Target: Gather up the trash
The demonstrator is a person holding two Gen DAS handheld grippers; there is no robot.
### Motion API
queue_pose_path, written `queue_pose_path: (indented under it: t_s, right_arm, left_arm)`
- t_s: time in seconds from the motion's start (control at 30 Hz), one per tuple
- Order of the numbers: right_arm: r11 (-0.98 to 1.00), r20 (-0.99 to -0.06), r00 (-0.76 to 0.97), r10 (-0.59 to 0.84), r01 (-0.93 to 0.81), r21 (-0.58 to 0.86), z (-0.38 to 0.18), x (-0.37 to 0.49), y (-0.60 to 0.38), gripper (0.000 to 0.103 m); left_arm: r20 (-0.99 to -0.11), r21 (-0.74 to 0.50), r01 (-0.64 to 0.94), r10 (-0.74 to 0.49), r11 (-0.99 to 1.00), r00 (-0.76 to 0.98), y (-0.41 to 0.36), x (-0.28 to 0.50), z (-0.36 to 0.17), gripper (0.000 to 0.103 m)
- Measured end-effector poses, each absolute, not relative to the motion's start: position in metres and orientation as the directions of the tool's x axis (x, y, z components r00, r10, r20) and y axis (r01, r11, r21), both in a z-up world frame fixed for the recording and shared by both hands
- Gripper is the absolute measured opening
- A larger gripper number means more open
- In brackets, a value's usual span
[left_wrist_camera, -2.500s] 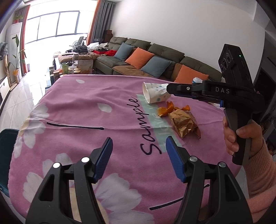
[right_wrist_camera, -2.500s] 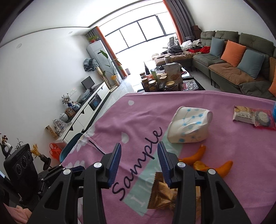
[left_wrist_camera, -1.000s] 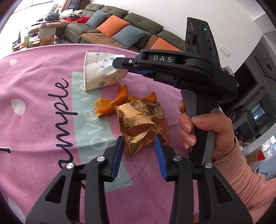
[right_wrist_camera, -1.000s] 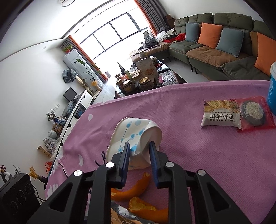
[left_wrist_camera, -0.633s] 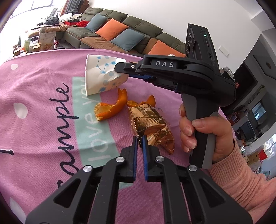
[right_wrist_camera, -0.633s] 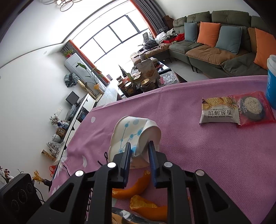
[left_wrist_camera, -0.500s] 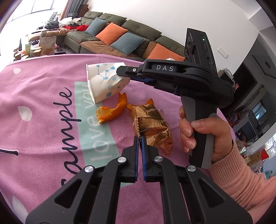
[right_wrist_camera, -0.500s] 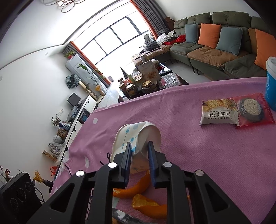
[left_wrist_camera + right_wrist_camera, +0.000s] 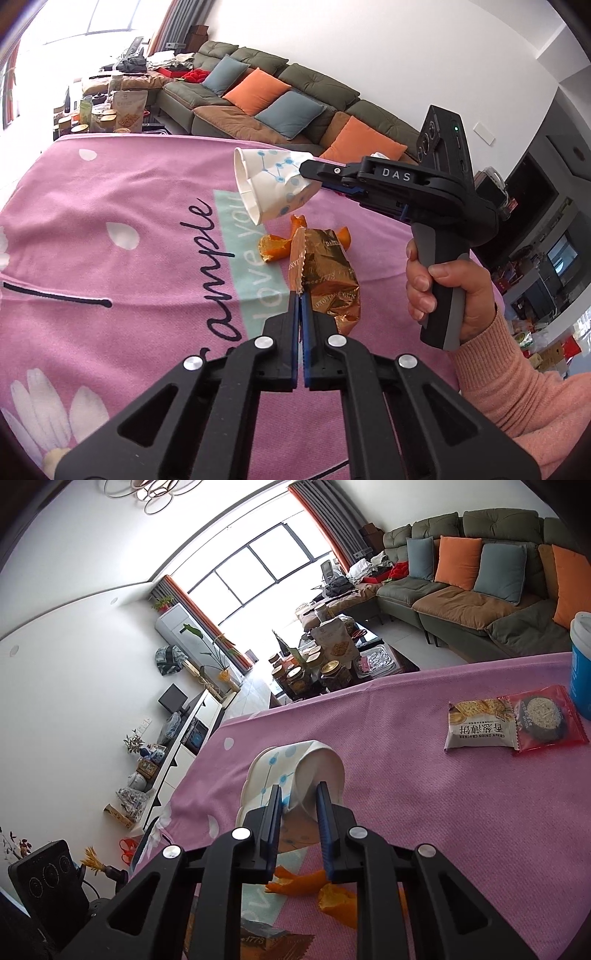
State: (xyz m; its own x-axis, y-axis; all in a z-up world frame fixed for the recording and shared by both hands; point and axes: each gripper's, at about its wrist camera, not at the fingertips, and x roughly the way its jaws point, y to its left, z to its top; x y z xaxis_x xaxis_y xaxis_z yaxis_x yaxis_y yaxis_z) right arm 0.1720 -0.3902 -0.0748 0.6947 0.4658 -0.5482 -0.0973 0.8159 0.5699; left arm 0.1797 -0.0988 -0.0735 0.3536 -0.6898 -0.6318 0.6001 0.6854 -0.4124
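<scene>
The shiny gold crinkled foil snack wrapper (image 9: 328,280) is easy to see from the left wrist, but from the right wrist only a cut-off corner shows at the bottom edge, half hidden behind the black arms. The small print on the foil is too crumpled to read. The far side of the white paper cup with blue dots and lines (image 9: 273,186) is hidden where the right gripper (image 9: 308,170) covers it.

The left gripper (image 9: 300,295) has just squeezed its jaws together — they are pressed tight on the zigzag edge of the gold wrapper, which stands up off the desk (image 9: 110,229), a desk under a pink cloth with white petals and black writing.

The right gripper's jaws are only a little apart and pinch the squashed wall of the paper cup. The cup is lifted off the cloth, just past the gold wrapper, its open mouth turned sideways. A hand (image 9: 447,291) in a peach knitted sleeve (image 9: 517,387) holds the handle, to one side of the wrapper.

The torn orange fruit peels (image 9: 275,246) lie on the cloth right behind the wrapper, partly hidden by it — under the cup. Well beyond the wrapper, two snack packets, one white and one red (image 9: 513,723), lie flat.
</scene>
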Motion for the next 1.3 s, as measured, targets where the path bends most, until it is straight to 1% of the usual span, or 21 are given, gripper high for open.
queue_pose_path:
  t_s: [0.47, 1.3]
  right_arm:
    - [0.777, -0.482, 0.689, 0.541, -0.190, 0.600, -0.056, 0.157, -0.359, 0.017]
    - [0.726, -0.454, 0.626, 0.634, -0.279, 0.628, -0.053, 0.155, -0.294, 0.017]
  left_arm:
    - [-0.629, -0.396, 0.509, -0.630, 0.764, 0.456, -0.020, 0.162, -0.069, 0.002]
    - [-0.608, -0.369, 0.400, -0.544, 0.839, 0.579, 0.067, 0.118, -0.043, 0.002]
